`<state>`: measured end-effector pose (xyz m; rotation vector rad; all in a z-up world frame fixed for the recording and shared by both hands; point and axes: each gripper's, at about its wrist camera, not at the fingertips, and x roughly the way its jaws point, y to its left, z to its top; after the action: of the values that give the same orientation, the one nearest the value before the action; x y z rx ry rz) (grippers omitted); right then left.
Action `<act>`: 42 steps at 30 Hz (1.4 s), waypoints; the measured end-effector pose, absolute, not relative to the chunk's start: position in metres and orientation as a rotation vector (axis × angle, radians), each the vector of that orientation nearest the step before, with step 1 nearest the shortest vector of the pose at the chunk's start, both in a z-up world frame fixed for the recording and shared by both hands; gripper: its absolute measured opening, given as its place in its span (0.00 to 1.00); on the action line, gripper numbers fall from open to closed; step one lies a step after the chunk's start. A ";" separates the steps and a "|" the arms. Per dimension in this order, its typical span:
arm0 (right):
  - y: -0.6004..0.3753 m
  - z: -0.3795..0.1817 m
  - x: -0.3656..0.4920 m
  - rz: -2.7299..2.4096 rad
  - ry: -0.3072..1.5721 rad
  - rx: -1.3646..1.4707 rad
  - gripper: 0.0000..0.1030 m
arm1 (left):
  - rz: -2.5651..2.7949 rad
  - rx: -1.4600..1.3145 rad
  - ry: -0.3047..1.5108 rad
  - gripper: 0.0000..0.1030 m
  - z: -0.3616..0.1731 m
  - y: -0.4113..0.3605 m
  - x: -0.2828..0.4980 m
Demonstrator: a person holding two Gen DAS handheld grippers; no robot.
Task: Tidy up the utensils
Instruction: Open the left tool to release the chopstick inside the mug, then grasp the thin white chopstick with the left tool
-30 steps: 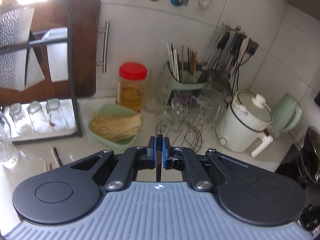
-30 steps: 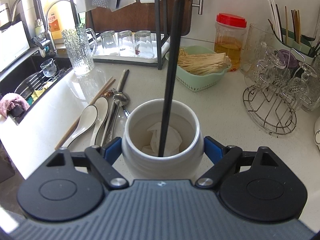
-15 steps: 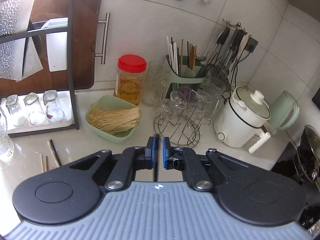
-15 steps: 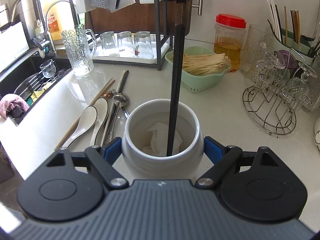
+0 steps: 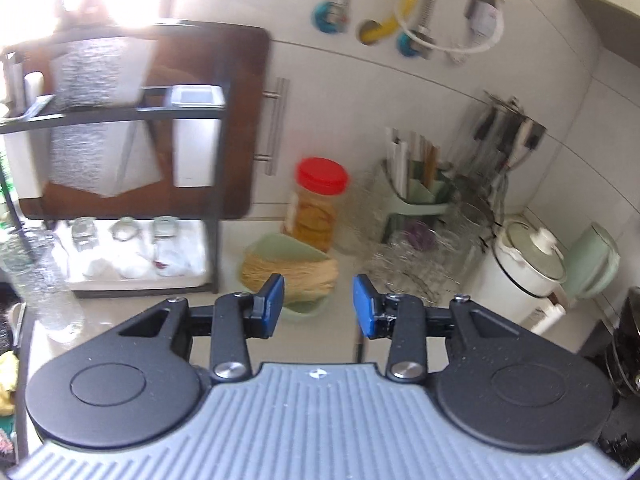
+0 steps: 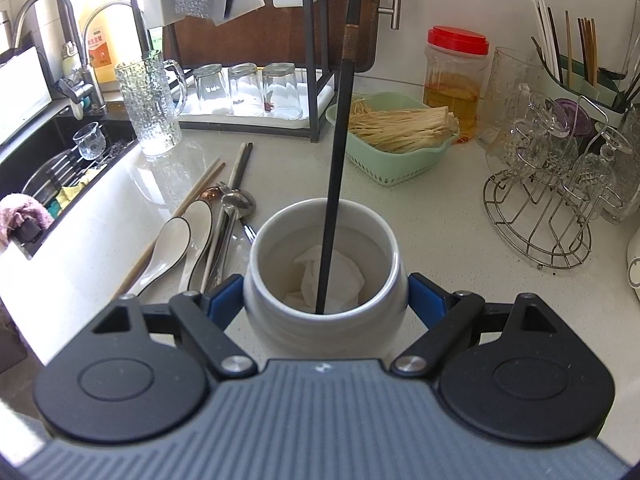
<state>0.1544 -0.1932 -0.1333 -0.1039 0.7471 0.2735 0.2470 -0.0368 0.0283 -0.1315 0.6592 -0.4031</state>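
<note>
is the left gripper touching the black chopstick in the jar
Apart. In the left wrist view the left gripper has just been opening, with nothing between its pads. In the right wrist view the black chopstick stands free in the white jar.

We saw a pale stone countertop [image 6: 460, 216], a white ceramic jar [image 6: 324, 320] standing on it, loose spoons and chopsticks [image 6: 208, 220] lying just left of the jar, a green basket [image 6: 394, 148] behind it, a wire glass rack [image 6: 538, 216] to its right, a glass mug [image 6: 150, 104] far back left.

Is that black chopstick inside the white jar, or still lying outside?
Inside: the black chopstick stands in the white jar, its tip near crumpled paper.
</note>
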 end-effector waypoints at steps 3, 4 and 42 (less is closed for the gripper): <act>-0.192 -0.133 0.156 0.265 0.748 -0.102 0.87 | -0.353 -0.148 0.672 0.42 0.023 -0.017 0.254; -0.191 -0.133 0.157 0.262 0.747 -0.101 0.87 | -0.335 -0.149 0.680 0.42 0.021 -0.012 0.257; -0.165 -0.133 0.186 0.015 0.767 -0.006 0.87 | -0.164 -0.203 1.042 0.42 -0.184 0.100 0.332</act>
<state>0.1862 -0.1652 -0.1332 -0.0059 0.7674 0.0147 0.3321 0.1003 -0.1843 -0.2033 1.0422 -0.1644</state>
